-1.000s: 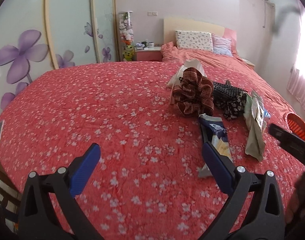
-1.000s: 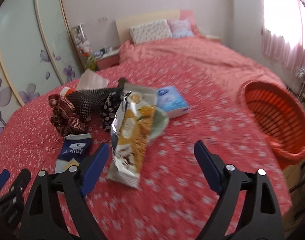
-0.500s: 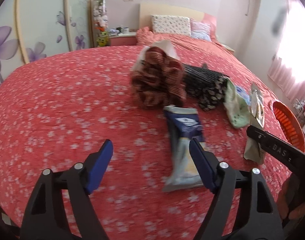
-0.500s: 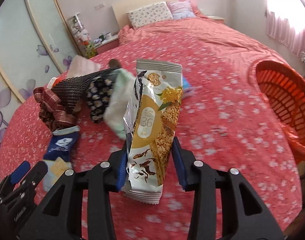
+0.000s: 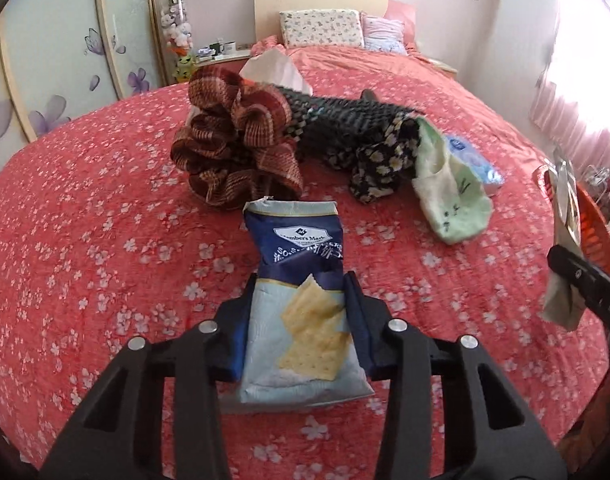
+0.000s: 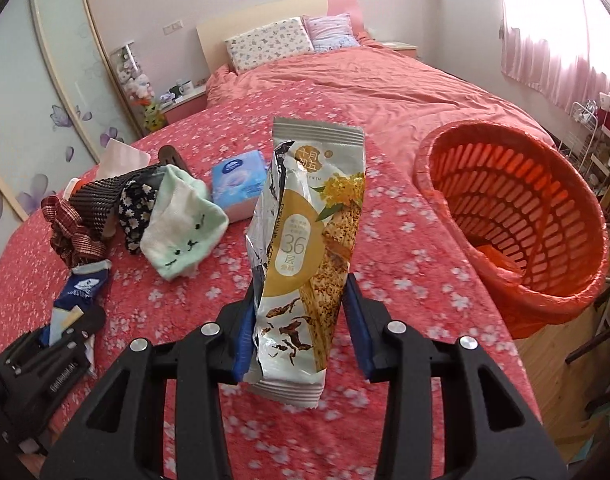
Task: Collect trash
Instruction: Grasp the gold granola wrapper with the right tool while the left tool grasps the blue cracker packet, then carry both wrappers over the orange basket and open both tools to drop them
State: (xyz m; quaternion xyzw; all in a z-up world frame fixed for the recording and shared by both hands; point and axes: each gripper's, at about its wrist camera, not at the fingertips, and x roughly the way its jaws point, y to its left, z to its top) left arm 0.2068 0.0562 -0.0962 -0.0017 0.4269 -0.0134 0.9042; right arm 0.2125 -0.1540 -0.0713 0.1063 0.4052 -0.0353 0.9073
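My left gripper [image 5: 299, 308] is shut on a blue and pale cracker wrapper [image 5: 301, 304] that lies on the red floral bedspread [image 5: 85, 240]. My right gripper [image 6: 301, 312] is shut on a silver and gold snack wrapper [image 6: 309, 248] and holds it upright above the bed. That wrapper also shows at the right edge of the left wrist view [image 5: 563, 240]. An orange slatted basket [image 6: 517, 216] stands at the bed's right side, to the right of my right gripper. The cracker wrapper [image 6: 79, 292] and left gripper [image 6: 65, 332] show at lower left of the right wrist view.
On the bed lie a brown plaid scrunchie [image 5: 237, 144], a dark checked cloth [image 5: 345, 120], a black floral sock [image 5: 377, 160], a pale green sock [image 5: 449, 196], a blue tissue pack [image 6: 239, 180] and white paper [image 5: 273, 66]. Pillows and a headboard stand far behind.
My left gripper moved forward and closed on the cracker wrapper. My right gripper closed on the snack wrapper, lifted it off the bed and swung toward the basket.
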